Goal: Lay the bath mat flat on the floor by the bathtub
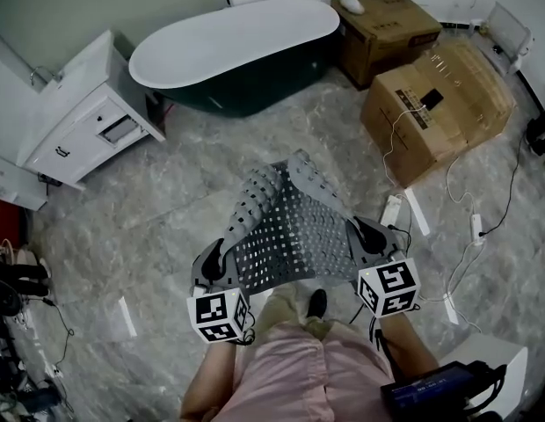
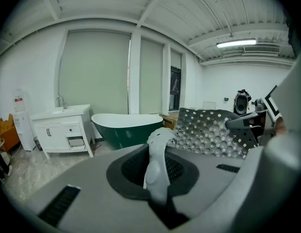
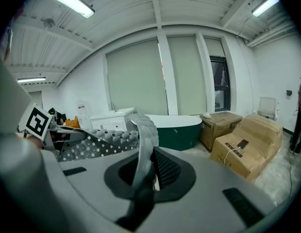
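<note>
Grippers clamped: left gripper [image 1: 211, 264] and right gripper [image 1: 367, 236] each pinch a near corner of the grey perforated rubber bath mat [image 1: 294, 222].
The mat is held above the grey marble floor [image 1: 167, 209], its far edge seemingly curled; the dark green, white-lined bathtub [image 1: 237, 47] stands well beyond.

Grey perforated bath mat [image 1: 294, 227] aloft, sagging, far edge curled, apart from the green bathtub [image 1: 233, 42].
</note>
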{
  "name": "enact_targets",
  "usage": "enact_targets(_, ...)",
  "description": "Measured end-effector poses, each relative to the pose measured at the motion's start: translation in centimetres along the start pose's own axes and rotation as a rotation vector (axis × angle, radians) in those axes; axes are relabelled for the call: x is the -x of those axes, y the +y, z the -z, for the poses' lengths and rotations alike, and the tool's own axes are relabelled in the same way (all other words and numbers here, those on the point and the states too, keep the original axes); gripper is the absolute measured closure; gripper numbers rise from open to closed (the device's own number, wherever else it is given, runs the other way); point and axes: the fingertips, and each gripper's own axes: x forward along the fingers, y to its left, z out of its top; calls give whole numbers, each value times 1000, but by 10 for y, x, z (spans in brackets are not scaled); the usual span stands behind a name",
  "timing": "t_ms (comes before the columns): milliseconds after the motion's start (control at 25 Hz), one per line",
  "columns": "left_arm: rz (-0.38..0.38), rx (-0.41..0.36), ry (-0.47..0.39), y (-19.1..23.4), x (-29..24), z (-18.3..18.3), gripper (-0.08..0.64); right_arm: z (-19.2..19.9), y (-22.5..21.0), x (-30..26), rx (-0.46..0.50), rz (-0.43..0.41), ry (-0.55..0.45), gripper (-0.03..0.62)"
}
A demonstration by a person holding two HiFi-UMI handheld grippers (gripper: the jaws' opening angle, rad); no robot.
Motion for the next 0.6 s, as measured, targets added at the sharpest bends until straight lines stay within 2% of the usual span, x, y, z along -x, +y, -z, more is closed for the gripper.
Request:
enact_targets(280,18,-4,21,31,-52,-19,522,-22,3,-54,3,-4,10,566)
enact_targets(600,35,-8,-28,58,-95,-59,522,-61,-5,-100,6,26,-22,566)
